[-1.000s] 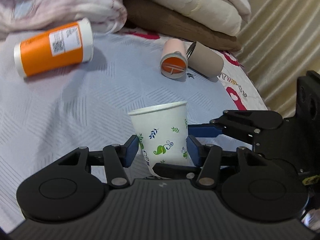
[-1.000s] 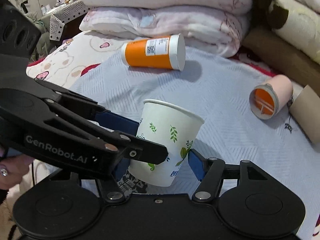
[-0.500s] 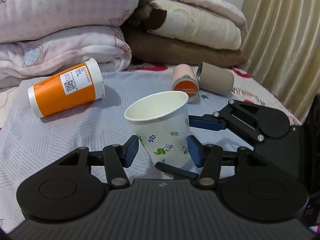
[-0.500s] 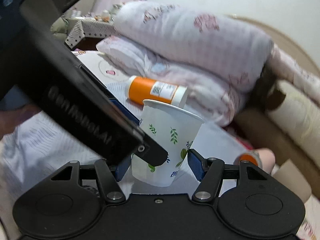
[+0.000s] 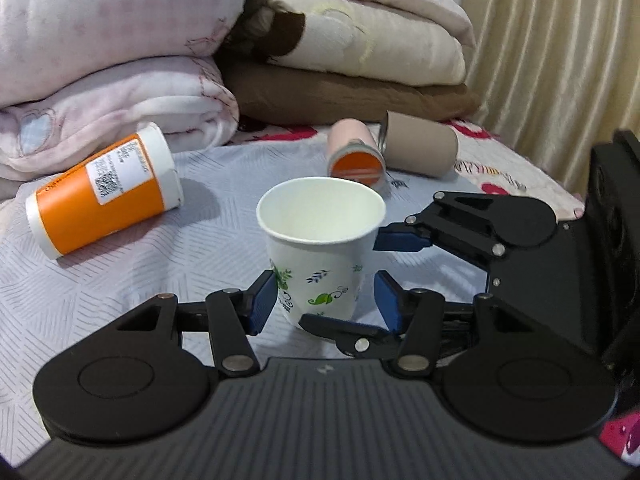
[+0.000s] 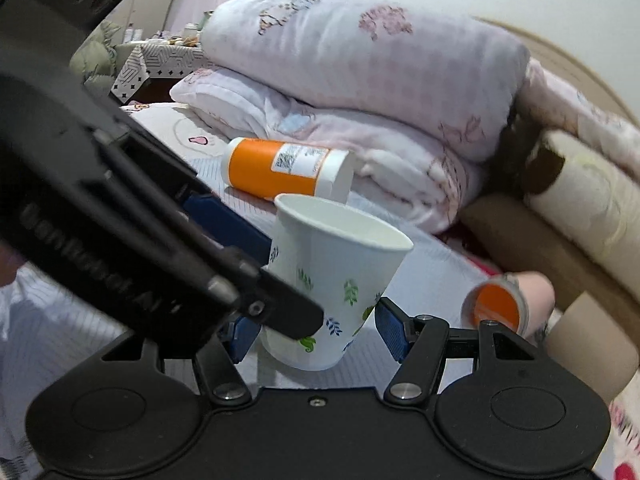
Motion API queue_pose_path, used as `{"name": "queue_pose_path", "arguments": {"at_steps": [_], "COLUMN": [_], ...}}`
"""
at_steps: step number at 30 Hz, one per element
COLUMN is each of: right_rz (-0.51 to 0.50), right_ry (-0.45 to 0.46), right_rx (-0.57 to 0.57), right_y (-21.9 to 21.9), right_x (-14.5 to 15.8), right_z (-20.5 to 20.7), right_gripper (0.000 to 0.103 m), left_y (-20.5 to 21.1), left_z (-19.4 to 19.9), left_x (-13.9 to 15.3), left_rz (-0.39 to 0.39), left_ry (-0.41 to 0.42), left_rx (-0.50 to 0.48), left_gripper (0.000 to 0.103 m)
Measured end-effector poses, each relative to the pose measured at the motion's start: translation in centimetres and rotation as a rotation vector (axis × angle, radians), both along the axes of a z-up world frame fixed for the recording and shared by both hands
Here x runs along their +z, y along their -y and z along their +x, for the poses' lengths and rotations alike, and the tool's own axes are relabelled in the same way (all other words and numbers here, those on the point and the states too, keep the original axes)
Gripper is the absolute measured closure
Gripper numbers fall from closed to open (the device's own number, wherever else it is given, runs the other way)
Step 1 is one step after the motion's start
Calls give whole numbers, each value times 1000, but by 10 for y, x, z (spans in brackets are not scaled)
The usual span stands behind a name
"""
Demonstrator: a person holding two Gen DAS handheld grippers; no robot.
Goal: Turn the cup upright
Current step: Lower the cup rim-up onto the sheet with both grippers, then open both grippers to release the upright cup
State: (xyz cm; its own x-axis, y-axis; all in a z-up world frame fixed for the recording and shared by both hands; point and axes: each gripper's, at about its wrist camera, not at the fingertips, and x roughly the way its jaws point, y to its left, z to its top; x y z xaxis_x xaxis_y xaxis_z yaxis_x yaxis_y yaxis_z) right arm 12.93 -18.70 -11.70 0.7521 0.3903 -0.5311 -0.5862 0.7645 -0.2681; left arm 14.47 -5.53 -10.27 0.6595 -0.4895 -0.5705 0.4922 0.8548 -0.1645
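cup (image 5: 320,248) mouth-up on the bedspread (image 5: 120,288), sitting between all 4 pads | your left gripper (image 5: 326,300) spread wide, gripping nothing | your right gripper (image 6: 316,332) same deal, pads off the cup

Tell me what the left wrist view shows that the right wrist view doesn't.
Only the left wrist view shows the curtain and the cup's empty white inside. Only the right wrist view shows the cluttered side table. Both show the paper cup mouth up between both hand-held grippers' open fingers, the orange bottle lying down, and the folded blankets.
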Motion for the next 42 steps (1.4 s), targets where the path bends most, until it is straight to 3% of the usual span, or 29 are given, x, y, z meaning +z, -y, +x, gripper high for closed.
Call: {"name": "queue_pose_path", "arguments": {"at_steps": [9, 12, 17, 19, 22, 27, 30, 32, 42], "right_rz": [20, 4, 11, 24, 33, 141, 213, 241, 210], "right_ry": [-34, -37, -48, -62, -89, -156, -172, -159, -100], "right_rx": [-12, -26, -64, -92, -186, -349, -427, -448, -441], "right_y": [2, 0, 6, 12, 18, 38, 47, 48, 36], "right_x": [-2, -2, 0, 2, 10, 27, 44, 61, 146], "right_z": [-7, -8, -15, -21, -32, -45, -54, -64, -130], "right_gripper": [34, 22, 22, 22, 22, 21, 21, 21, 18], "left_y": [-6, -14, -20, -22, -21, -32, -34, -37, -42], "left_z": [3, 6, 0, -4, -11, -36, -50, -59, -110], "left_x": [-7, -9, -6, -2, 5, 25, 46, 64, 130], "left_rz": [-40, -107, -111, -106, -33, -47, 18, 22, 65], "left_ry": [-69, -122, -151, -166, -209, -242, -221, -214, -189], "left_rx": [13, 32, 60, 74, 157, 267, 298, 314, 346], "left_gripper": [49, 46, 44, 41, 40, 40, 40, 38, 26]}}
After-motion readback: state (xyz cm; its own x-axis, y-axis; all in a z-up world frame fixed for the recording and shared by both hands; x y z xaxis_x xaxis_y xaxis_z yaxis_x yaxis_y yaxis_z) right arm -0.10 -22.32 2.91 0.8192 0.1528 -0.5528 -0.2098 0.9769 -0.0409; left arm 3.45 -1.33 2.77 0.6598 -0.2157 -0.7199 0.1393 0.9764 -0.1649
